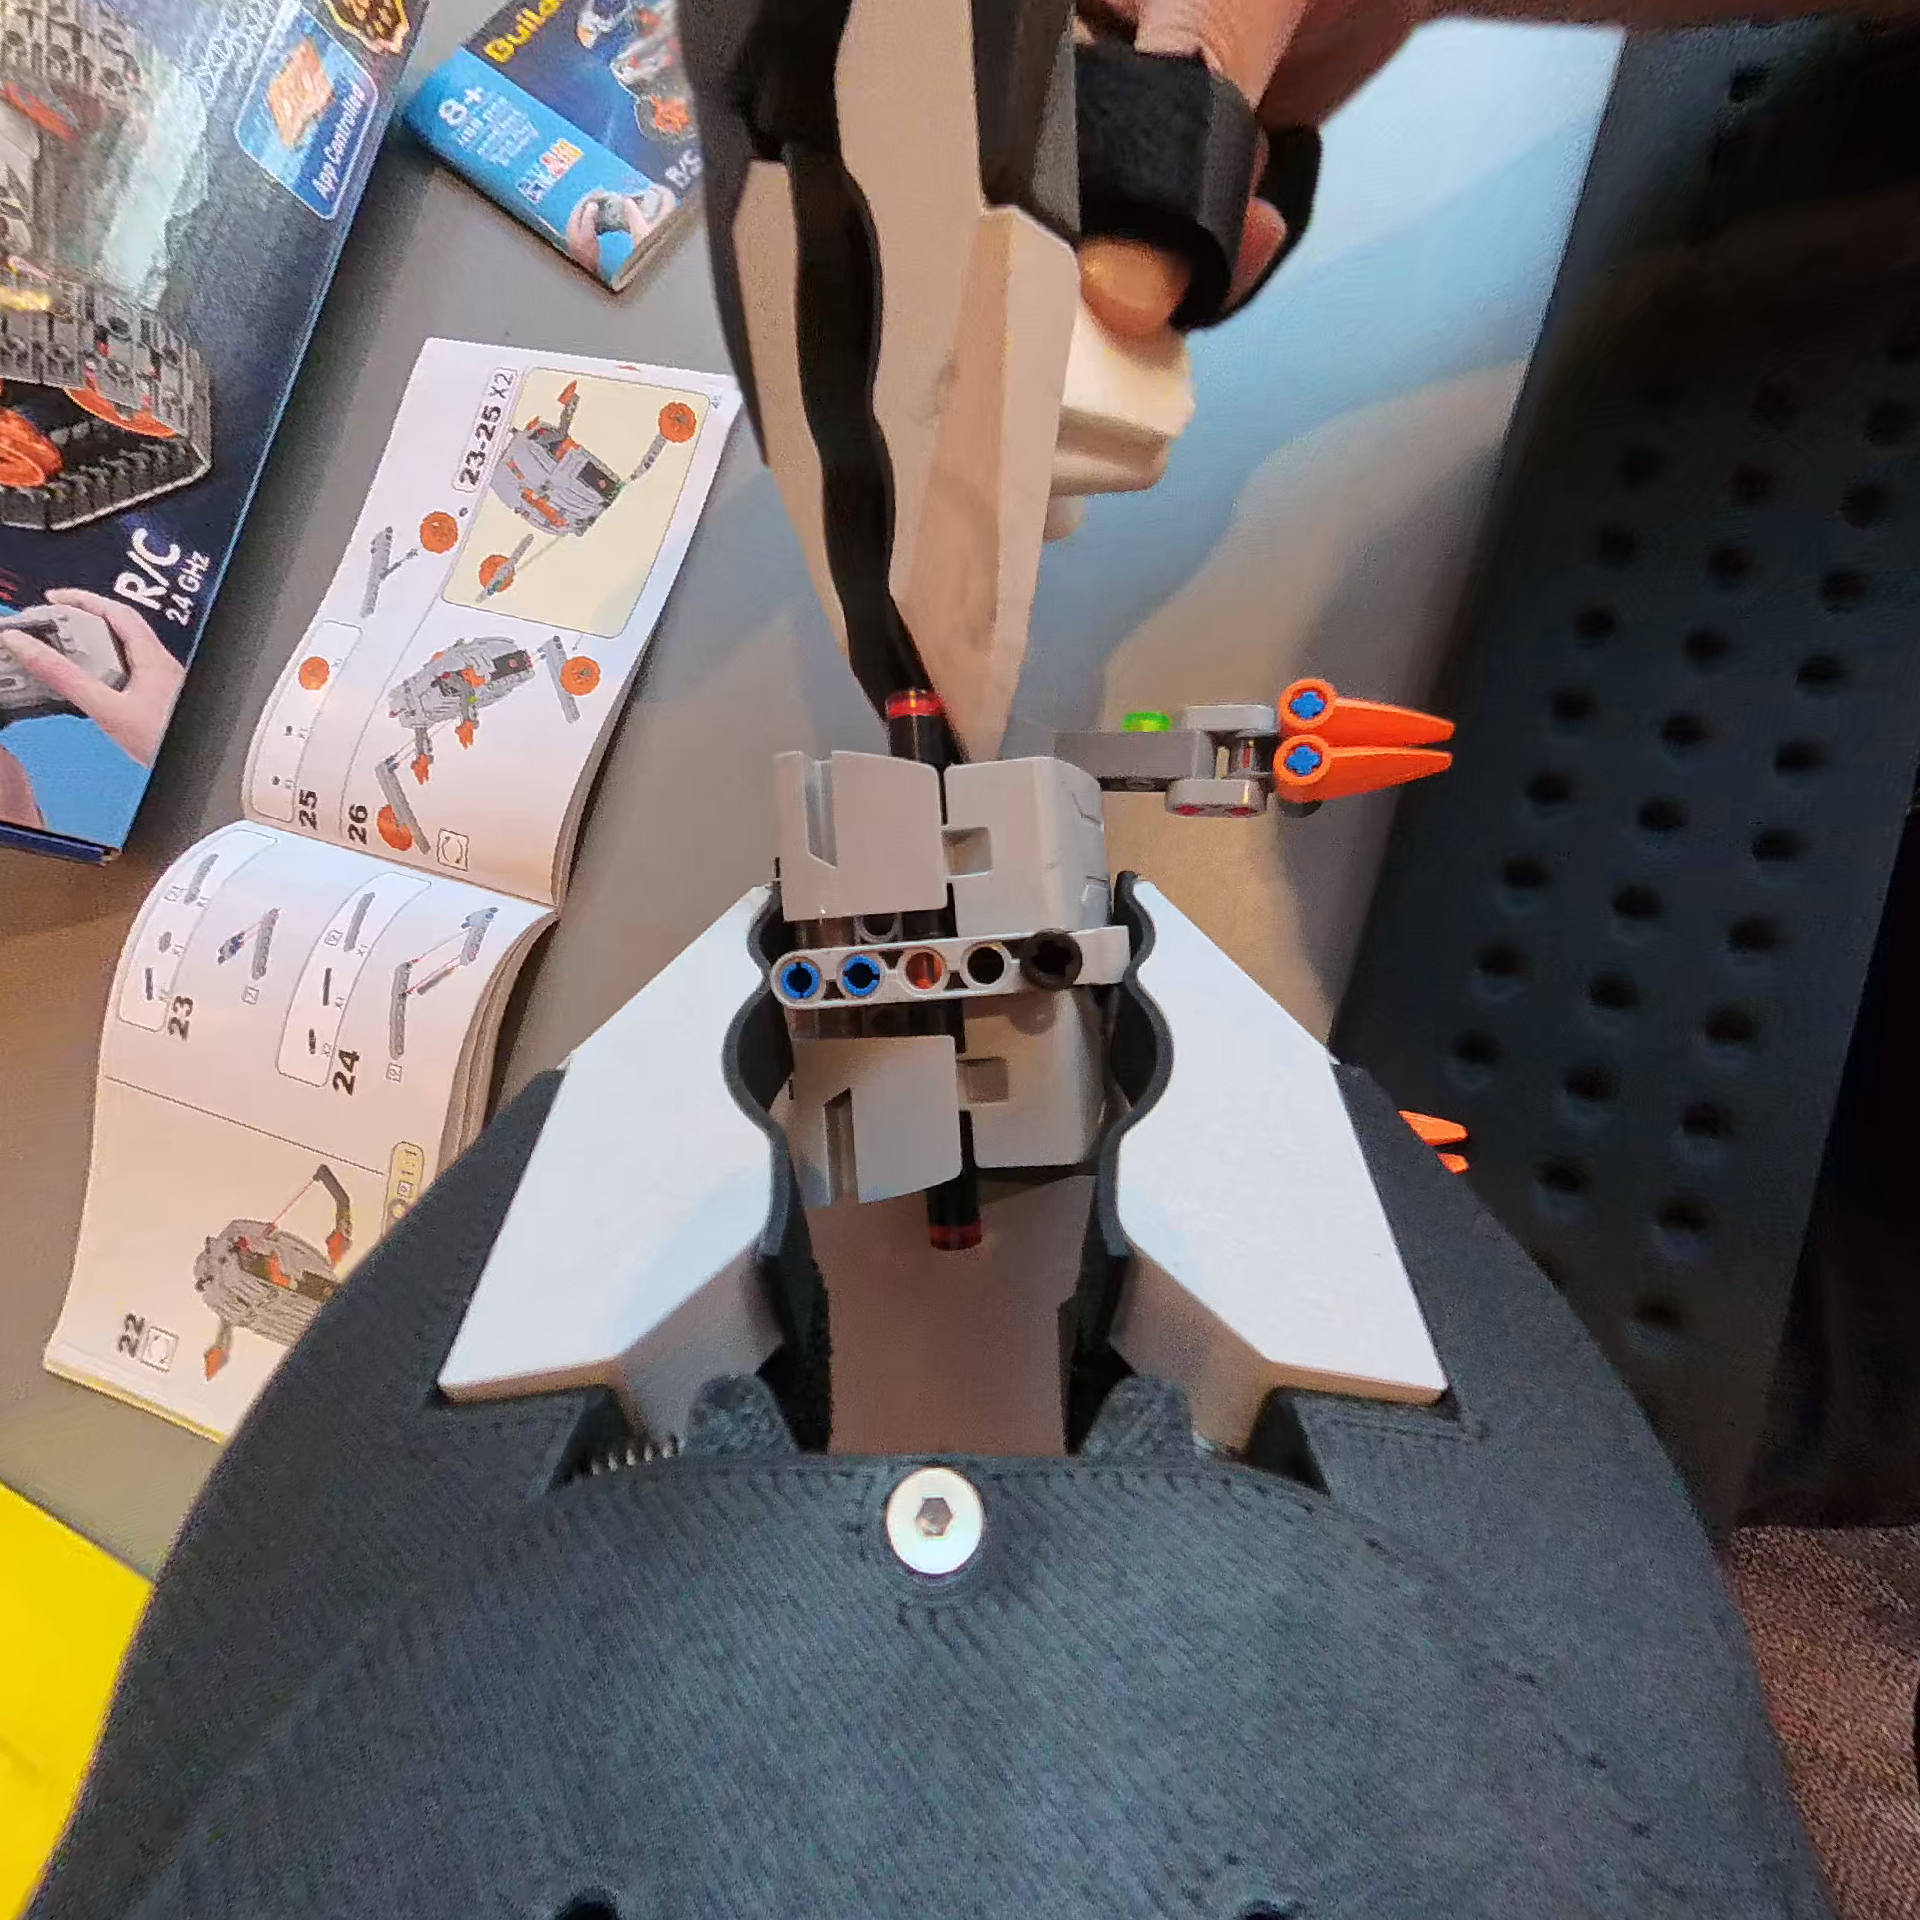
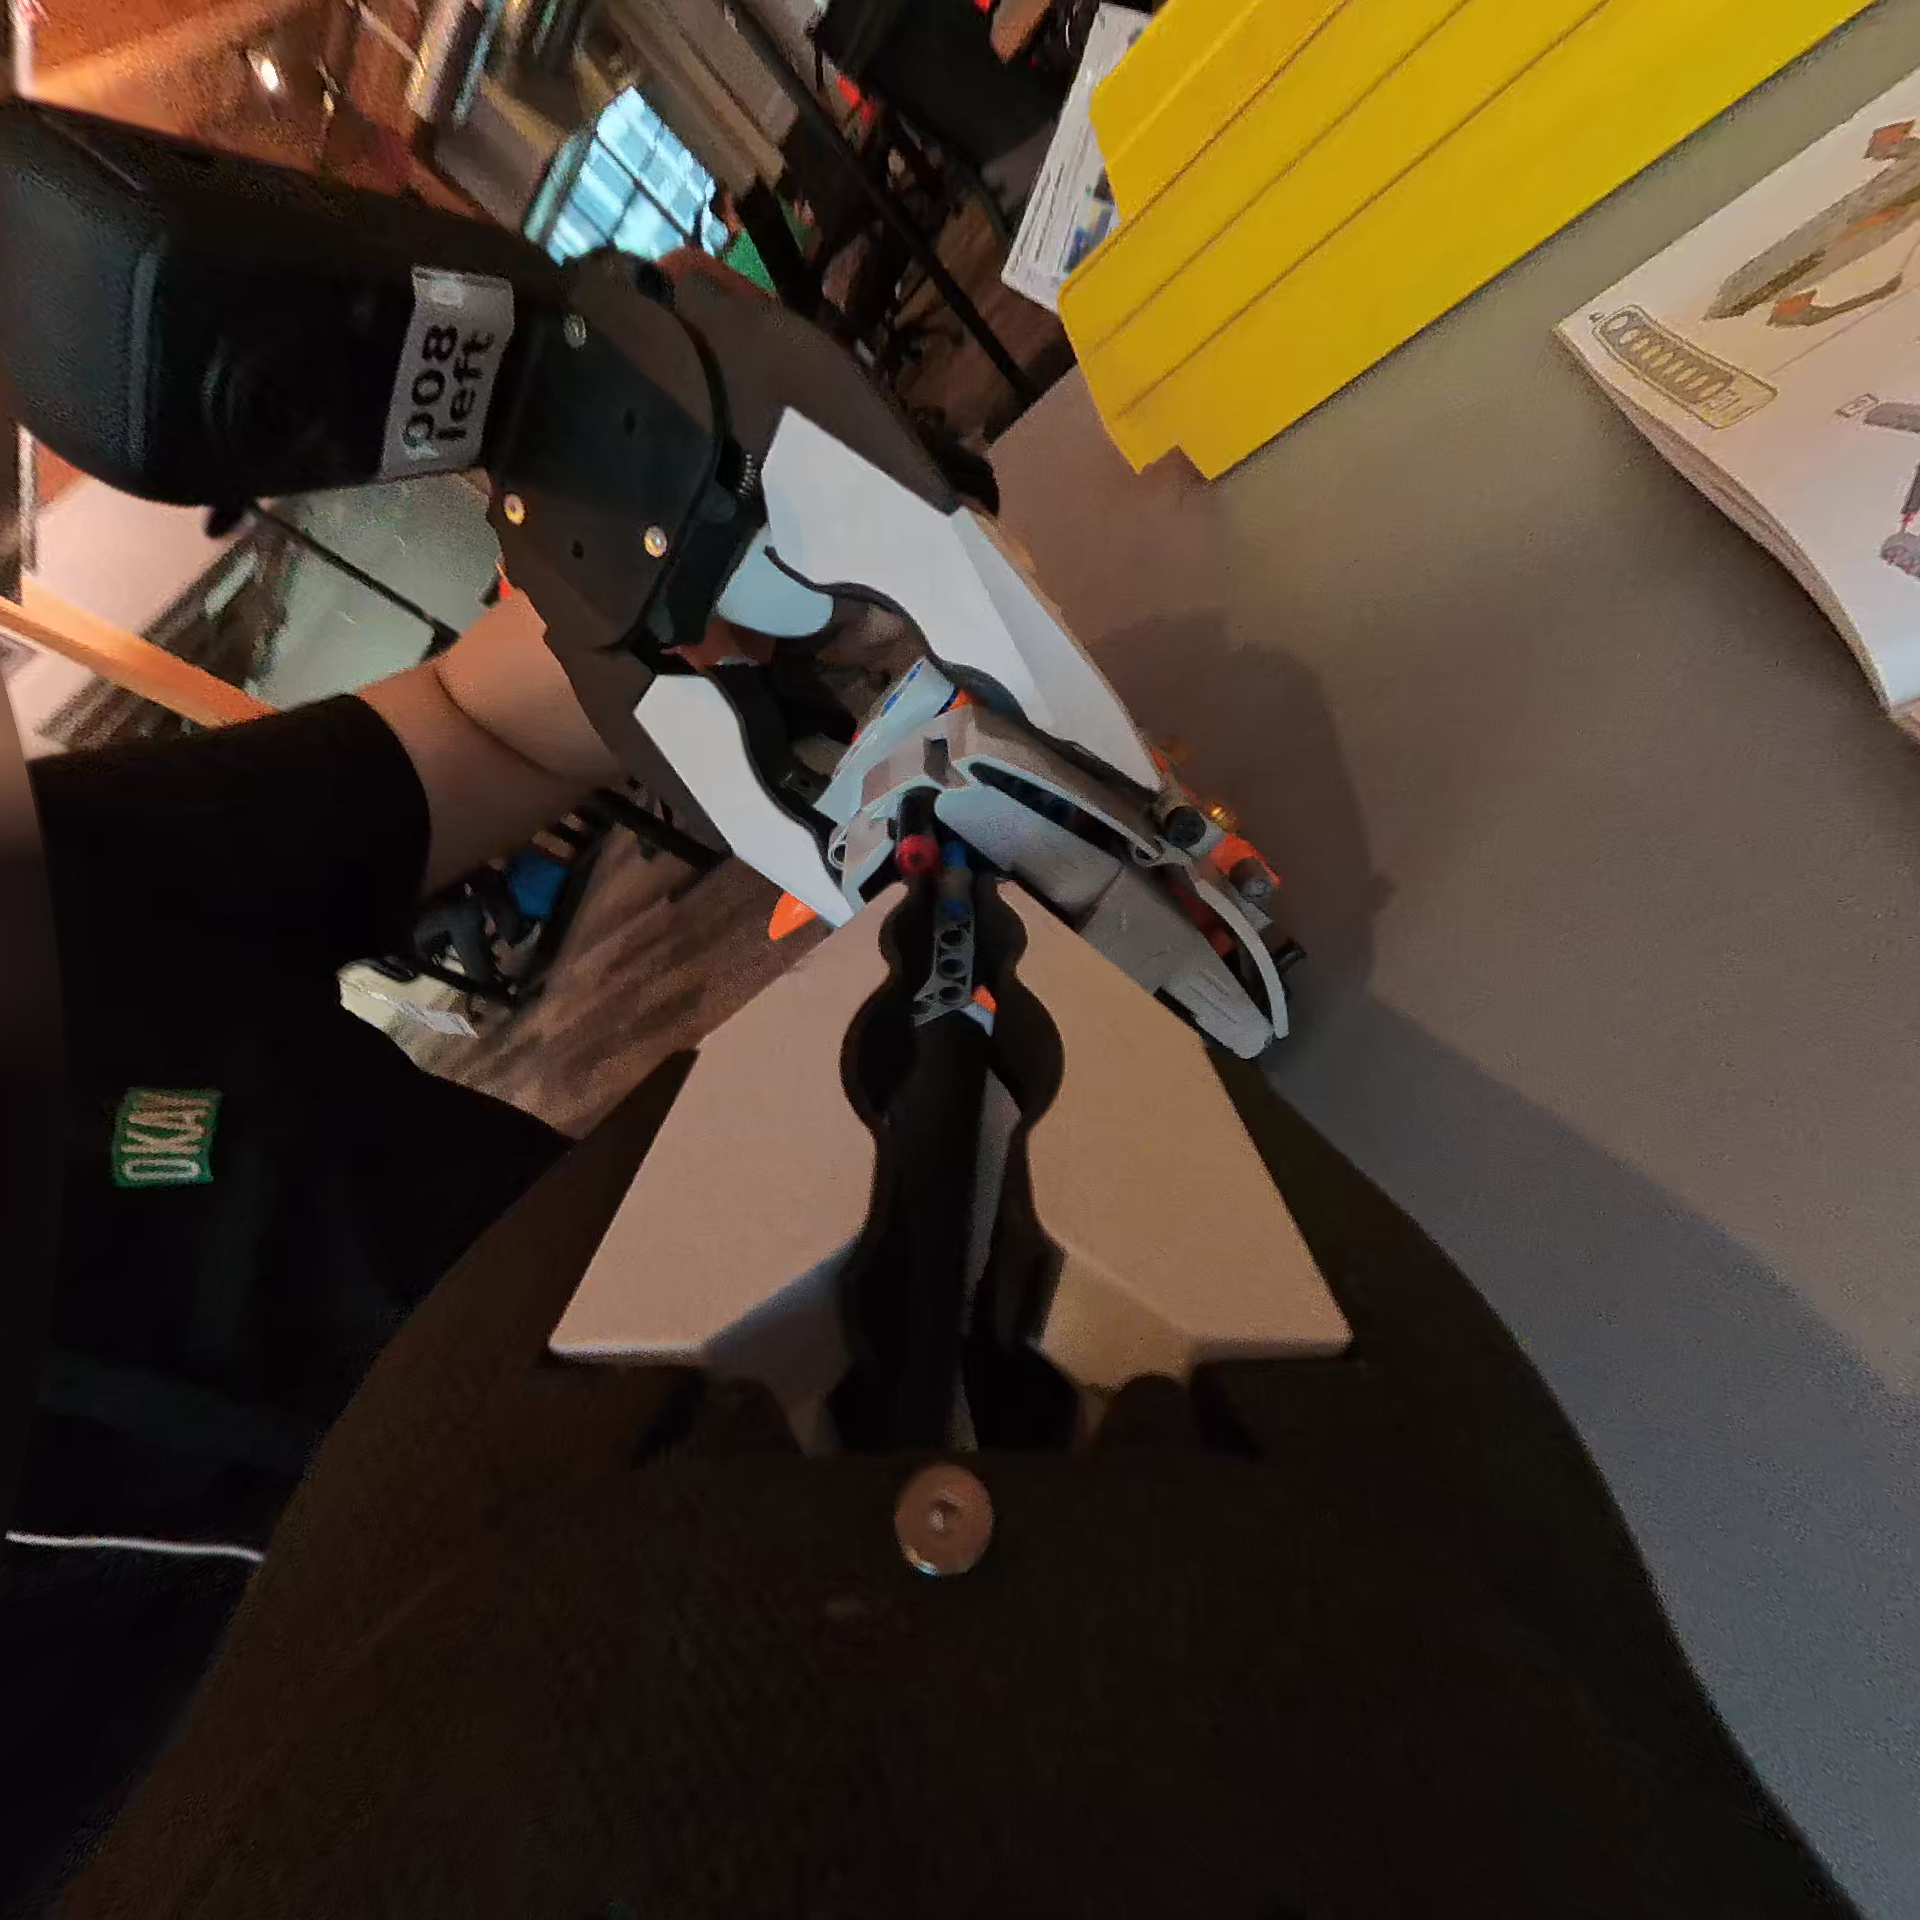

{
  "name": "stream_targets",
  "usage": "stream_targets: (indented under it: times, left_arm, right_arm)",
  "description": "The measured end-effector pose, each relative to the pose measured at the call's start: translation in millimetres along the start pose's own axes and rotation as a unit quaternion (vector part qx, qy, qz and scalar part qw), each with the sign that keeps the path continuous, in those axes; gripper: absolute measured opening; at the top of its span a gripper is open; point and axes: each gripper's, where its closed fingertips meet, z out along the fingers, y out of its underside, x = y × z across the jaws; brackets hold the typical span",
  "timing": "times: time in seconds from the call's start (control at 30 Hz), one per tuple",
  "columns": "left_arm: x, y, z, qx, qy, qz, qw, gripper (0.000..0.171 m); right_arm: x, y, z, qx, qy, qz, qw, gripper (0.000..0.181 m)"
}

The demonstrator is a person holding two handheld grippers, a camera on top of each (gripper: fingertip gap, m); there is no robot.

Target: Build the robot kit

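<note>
Left gripper (image 1: 951, 997): black ribbed printed body, white angular fingers (image 1: 665, 1122), silver hex screw (image 1: 934, 1521); black short sleeve (image 2: 239, 831).

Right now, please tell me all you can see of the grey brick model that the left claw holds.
The model is built of light grey plastic bricks and curved panels. A pale beam with a row of holes, two filled by blue pins, crosses its middle. A black axle with red ends runs through it. A grey arm sticks out to one side, ending in two orange claws. The left claw is shut on its sides, above the grey table. The right claw meets its top, gripping a small holed beam.
</note>
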Motion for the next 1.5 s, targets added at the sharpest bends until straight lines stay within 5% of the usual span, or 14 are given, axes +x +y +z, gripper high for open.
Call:
stream_targets:
  times: [0.33, 0.53, 0.8, 1.27, 1.5]
  left_arm:
    - [-1, 0, 0, -0.003, 0.0, 0.004, 1.0, 0.06]
    - [-3, 1, -1, 0.01, 0.0, -0.013, 1.0, 0.06]
    - [-2, 2, -2, 0.018, 0.001, -0.01, 1.0, 0.061]
    - [-3, 2, -3, 0.027, -0.002, -0.015, 1.0, 0.06]
    - [-2, 4, -8, 0.06, 0.004, -0.005, 0.998, 0.061]
  right_arm:
    - [1, -1, 1, -0.027, -0.011, -0.06, 0.998, 0.007]
    - [0, -6, 2, 0.093, -0.023, -0.054, 0.994, 0.007]
    - [-1, -7, 2, 0.137, -0.017, -0.049, 0.989, 0.007]
    - [-3, -1, 2, 0.122, -0.017, -0.041, 0.992, 0.006]
    - [7, -2, -27, 0.108, 0.041, -0.064, 0.991, 0.006]
